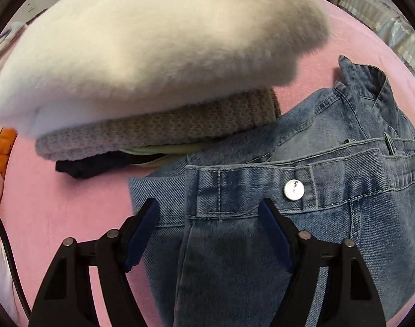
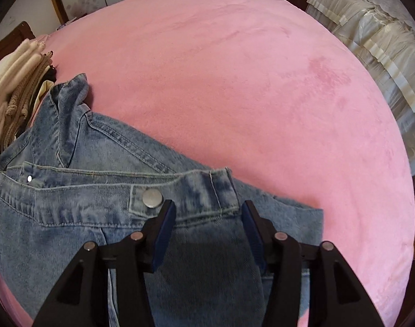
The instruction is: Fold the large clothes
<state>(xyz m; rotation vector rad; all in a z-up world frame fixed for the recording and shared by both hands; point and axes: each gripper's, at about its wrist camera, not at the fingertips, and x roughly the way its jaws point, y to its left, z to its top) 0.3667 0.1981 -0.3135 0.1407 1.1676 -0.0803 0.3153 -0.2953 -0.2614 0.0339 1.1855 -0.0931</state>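
Blue jeans lie folded on a pink bed cover, waistband towards the far side, with a silver button on it. My left gripper points down over the waistband's left end. Its jaws stand apart and the denim lies flat between the blue pads, unpinched. In the right wrist view the same jeans fill the lower left. My right gripper hangs open over the waistband's right end, just right of a metal button, with cloth lying loose between its fingers.
A stack of folded clothes sits left of the jeans: a fluffy white garment on top, a grey knit and a dark piece below. The stack shows again at far left. Cream bedding lies beyond the pink cover.
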